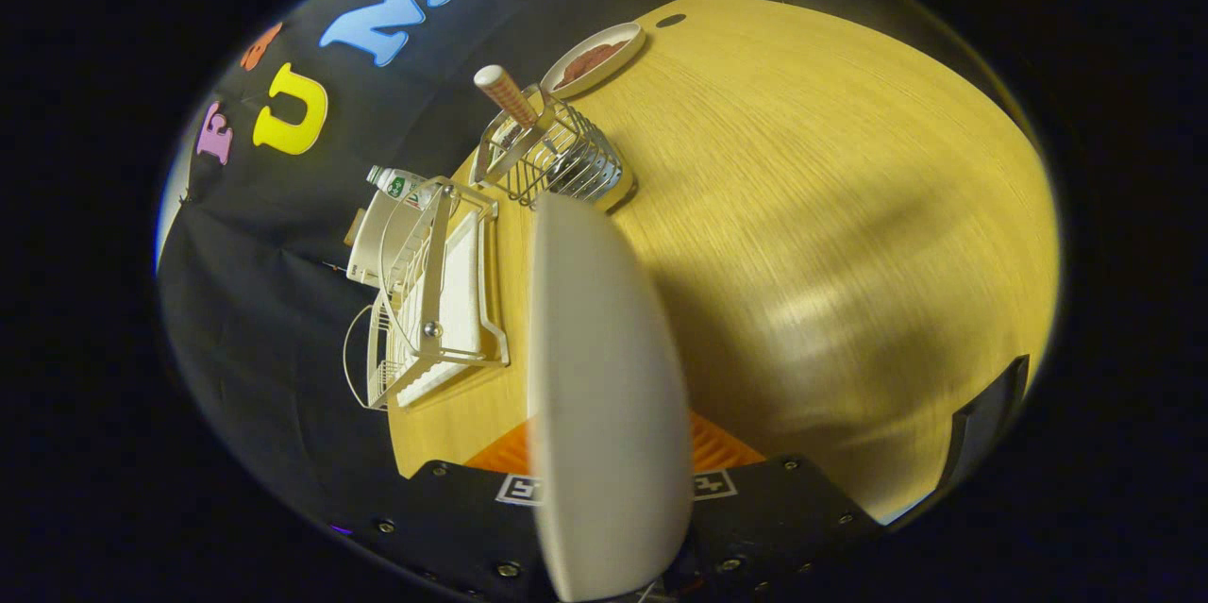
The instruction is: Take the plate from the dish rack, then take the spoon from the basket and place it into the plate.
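Tongs [612, 480] clamped on smooth oval plate [604, 376] | wire basket [557, 159] beyond | woodgrain table [849, 207]

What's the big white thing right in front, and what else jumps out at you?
That's a white plate, seen edge-on and clamped between the fingers of the hand-held gripper, off the dish rack. Beyond it on the yellow wooden table stands a wire basket with a utensil handle sticking up.

Plate [604, 395] blurred, hides claw [613, 480] fingertips — spoon bowl in basket [557, 159] hidden.
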### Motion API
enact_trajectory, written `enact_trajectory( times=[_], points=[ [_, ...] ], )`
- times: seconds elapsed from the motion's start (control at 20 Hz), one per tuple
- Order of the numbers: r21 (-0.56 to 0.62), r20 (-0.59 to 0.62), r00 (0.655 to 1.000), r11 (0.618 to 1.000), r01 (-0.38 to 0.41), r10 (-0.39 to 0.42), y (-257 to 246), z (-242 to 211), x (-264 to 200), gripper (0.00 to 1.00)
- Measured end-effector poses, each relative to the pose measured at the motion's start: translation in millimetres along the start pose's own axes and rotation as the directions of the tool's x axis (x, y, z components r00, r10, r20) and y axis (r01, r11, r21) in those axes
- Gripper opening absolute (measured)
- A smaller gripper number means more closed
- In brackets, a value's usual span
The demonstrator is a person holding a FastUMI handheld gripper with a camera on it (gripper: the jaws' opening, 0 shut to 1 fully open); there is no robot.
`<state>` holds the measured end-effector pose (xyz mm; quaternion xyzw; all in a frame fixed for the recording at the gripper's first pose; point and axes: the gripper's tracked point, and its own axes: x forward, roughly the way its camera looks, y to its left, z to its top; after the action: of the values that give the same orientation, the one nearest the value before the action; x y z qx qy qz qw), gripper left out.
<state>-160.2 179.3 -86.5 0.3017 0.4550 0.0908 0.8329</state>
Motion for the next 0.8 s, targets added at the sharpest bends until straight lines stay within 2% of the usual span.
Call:
enact_trajectory(
  times=[0.25,0.35,0.45,0.55,0.65,0.8],
  points=[
    [-0.115,0.047,0.992,0.986,0.119,-0.114,-46.4,19.3,-20.0,0.68],
    [-0.19,0.108,0.979,0.963,0.193,-0.175,-65.0,34.7,-35.4,0.7],
    [-0.24,0.206,0.961,0.942,0.234,-0.186,-64.4,56.4,-57.3,0.7],
    [-0.31,0.365,0.922,0.917,0.251,-0.129,-45.2,90.2,-83.3,0.7],
    [-0.393,0.514,0.856,0.873,0.289,-0.052,-17.1,123.7,-106.3,0.7],
    [-0.495,0.635,0.769,0.801,0.337,0.069,27.4,154.5,-132.0,0.7]
  ],
)
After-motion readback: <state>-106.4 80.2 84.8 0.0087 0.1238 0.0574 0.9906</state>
